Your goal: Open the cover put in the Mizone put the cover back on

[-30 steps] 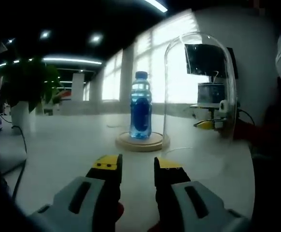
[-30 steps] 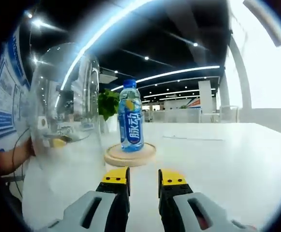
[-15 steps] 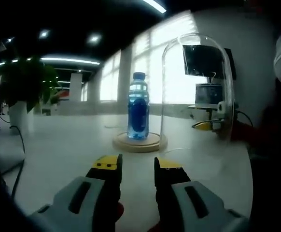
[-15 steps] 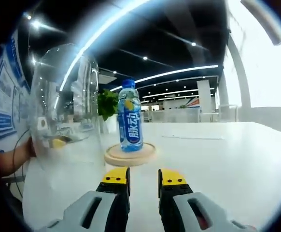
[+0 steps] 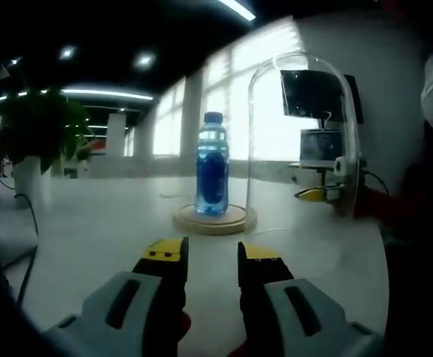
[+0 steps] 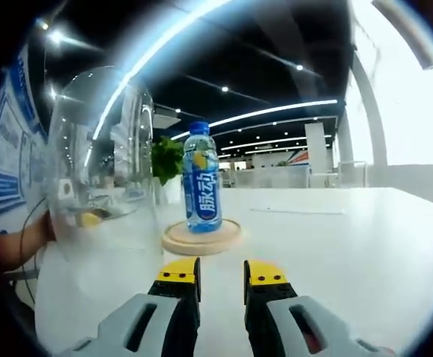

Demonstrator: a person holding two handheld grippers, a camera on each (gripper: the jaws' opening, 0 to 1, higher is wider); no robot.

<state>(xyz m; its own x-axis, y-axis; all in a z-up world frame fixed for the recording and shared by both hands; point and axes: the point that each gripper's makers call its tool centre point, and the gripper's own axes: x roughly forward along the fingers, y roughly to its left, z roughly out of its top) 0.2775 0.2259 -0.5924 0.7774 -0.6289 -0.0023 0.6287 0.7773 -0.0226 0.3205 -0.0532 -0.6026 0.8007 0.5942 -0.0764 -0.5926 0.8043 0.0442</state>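
The Mizone bottle [image 5: 213, 163] stands upright on its wood base [image 5: 215, 219], straight ahead of both claws. The glass cover [image 6: 101, 160] sits off the base, ahead-left of the right claw [image 6: 222, 278]. Left claw [image 5: 212, 255] & right claw both hold nothing, jaws a bit apart.

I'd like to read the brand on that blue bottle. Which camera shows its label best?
The right gripper view: the bottle stands on its wooden base with the label's white lettering facing the camera. In the left gripper view the bottle is backlit, and no lettering is legible.
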